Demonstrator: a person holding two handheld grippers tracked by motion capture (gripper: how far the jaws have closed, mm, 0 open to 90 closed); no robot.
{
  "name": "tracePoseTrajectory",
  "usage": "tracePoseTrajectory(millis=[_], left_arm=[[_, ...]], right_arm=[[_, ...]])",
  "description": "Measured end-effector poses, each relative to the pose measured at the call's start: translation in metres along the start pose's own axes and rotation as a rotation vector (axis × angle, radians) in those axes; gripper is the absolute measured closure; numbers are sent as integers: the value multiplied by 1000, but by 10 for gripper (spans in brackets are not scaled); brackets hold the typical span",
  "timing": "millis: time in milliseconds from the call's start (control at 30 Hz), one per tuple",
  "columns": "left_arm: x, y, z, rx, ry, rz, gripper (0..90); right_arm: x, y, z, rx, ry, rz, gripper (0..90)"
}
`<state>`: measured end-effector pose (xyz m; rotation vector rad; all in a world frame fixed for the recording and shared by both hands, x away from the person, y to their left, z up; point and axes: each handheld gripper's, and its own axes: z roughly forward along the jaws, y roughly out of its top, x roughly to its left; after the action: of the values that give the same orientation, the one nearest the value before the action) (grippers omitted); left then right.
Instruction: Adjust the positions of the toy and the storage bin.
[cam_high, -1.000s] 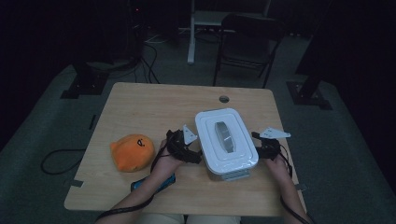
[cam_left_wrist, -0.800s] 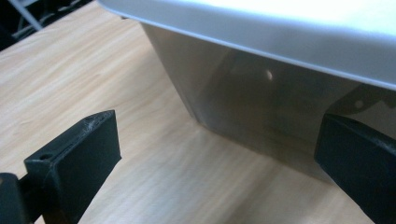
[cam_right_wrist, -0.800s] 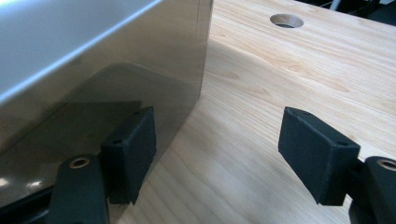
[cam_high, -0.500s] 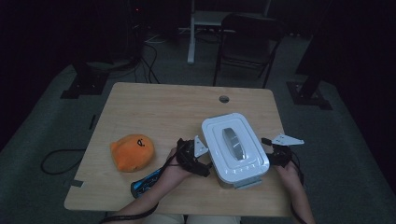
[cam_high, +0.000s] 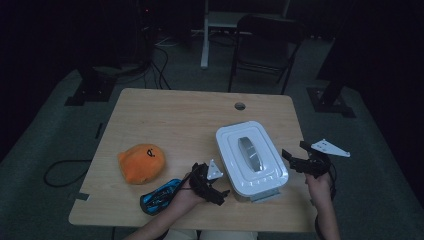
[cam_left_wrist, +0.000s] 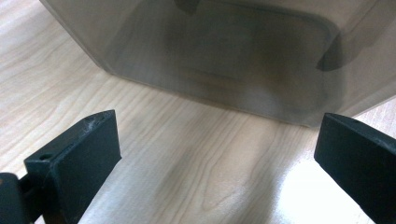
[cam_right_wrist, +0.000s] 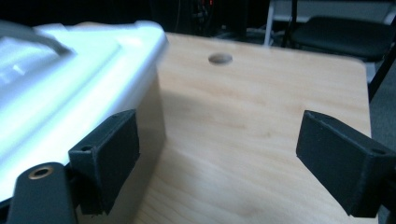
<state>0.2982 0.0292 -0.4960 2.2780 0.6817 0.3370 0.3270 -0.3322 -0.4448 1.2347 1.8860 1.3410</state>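
One white lidded box (cam_high: 251, 159) with a grey handle; both grippers (cam_high: 216, 189) (cam_high: 296, 161) flank it, jaws spread; its contents seem hidden.

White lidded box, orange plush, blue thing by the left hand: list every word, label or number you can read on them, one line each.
White lidded box: no print visible on lid or walls.
Orange plush: dark face marks, no letters.
Blue object at the table's near edge: dark markings, too small and dim to read.
Grippers' black jaws: no lettering visible.
So there is no legible text.
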Motion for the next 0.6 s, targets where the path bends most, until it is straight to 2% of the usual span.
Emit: tracePoseTrajectory(millis=[67, 133, 200, 267, 333, 367, 467, 533, 567, 600], left_arm=[[-2, -2, 2, 0, -6, -8, 9], [-3, -4, 4, 7, -1, -2, 9], [-3, -6, 6, 9, -11, -14, 9], [-5, -8, 7, 8, -10, -8, 9], [-6, -10, 9, 8, -16, -8, 9], [-6, -11, 10, 8, -16, -7, 9], [-8, -15, 13, 13, -5, 5, 8], [-10, -17, 16, 22, 20, 26, 8], [-10, -17, 16, 22, 20, 26, 9], [-10, -19, 19, 35, 12, 22, 9]], right_arm=[[8, 9, -6, -34, 3, 5, 129], [16, 18, -11, -32, 0, 14, 129], [28, 27, -15, -28, 2, -10, 116], [41, 35, -18, -30, 15, -32, 115], [53, 41, -19, -25, 11, -25, 115], [59, 44, -20, -28, 24, -22, 115], [74, 49, -21, -31, 33, -12, 116], [84, 51, -20, -10, 44, -9, 120], [84, 51, -20, -10, 44, -9, 120], [96, 51, -18, 21, 63, -1, 148]])
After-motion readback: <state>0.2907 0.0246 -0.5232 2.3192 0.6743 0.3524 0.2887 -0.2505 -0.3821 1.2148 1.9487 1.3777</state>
